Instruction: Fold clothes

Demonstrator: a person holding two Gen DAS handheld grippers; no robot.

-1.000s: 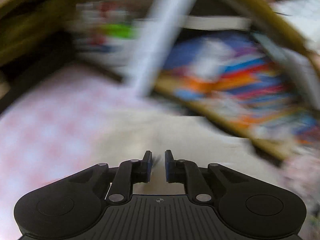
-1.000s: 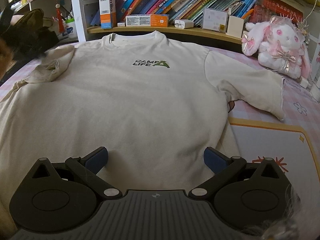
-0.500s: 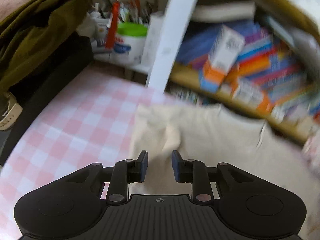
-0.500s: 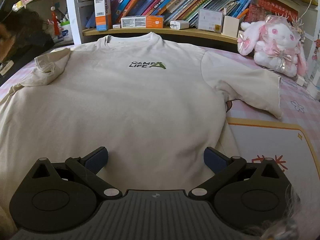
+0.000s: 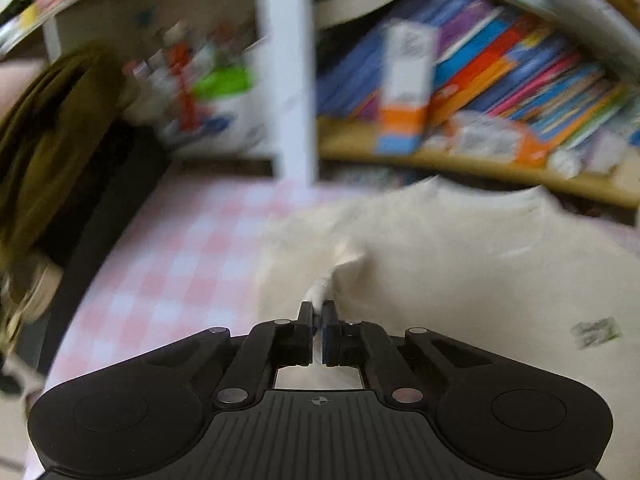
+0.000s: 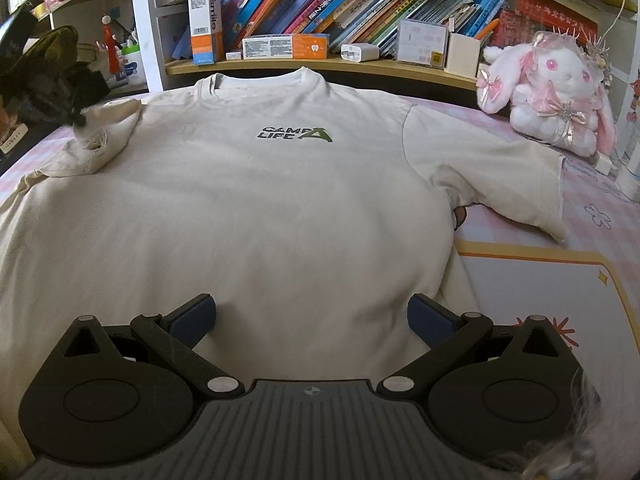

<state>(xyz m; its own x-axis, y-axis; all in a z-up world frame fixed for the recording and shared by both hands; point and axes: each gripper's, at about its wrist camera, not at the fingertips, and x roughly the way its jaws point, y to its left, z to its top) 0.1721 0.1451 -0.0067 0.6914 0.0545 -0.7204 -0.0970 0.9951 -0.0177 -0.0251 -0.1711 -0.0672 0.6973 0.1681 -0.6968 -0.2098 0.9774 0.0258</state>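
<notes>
I see the cream T-shirt [image 6: 248,216] lying flat, front up, on the pink-checked bench [image 5: 176,264], its chest printed "CAMP LIFE". My left gripper [image 5: 319,320] has its jaws closed on a pinch of the shirt's sleeve [image 6: 100,136]. My right gripper [image 6: 312,312] hangs over the hem, jaws spread wide, holding nothing. Behind stand a shelf of books [image 6: 320,4] and a plush rabbit [image 6: 556,92].

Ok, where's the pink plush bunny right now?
In the right wrist view, the plush bunny sits far right on the checked table, below the bookshelf, beyond the T-shirt sleeve.
</notes>
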